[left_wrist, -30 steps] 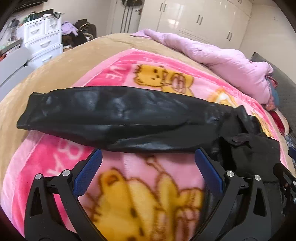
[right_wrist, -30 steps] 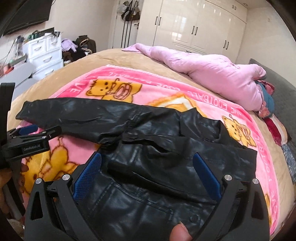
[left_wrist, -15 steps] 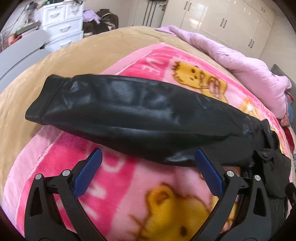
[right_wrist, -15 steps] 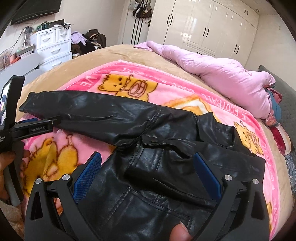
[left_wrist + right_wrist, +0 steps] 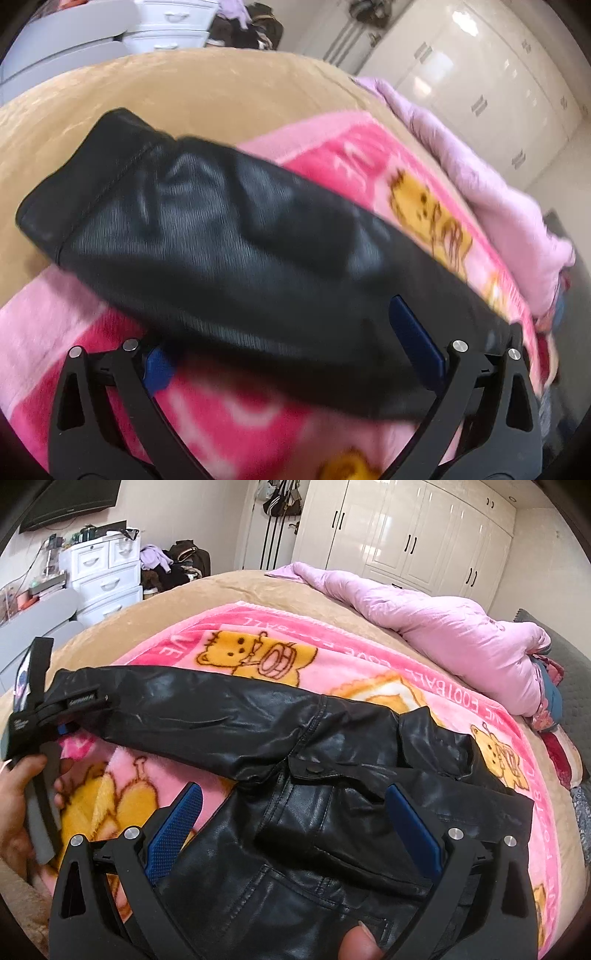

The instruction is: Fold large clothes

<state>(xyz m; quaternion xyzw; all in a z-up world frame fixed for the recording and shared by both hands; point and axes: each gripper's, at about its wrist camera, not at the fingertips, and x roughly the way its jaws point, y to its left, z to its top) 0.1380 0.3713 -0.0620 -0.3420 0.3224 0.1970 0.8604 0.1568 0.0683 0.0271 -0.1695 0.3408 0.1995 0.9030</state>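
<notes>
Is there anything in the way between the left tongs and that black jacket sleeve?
Nothing visible. The left tongs are open and already at the sleeve near its cuff end, one finger partly hidden under its edge. Only the pink blanket lies beneath. The right tongs hang open over the jacket body.

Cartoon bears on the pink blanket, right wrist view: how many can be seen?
4 at least: one above the jacket sleeve, one right of the collar, one partly covered behind the shoulder, one below the sleeve. More may lie hidden.
</notes>
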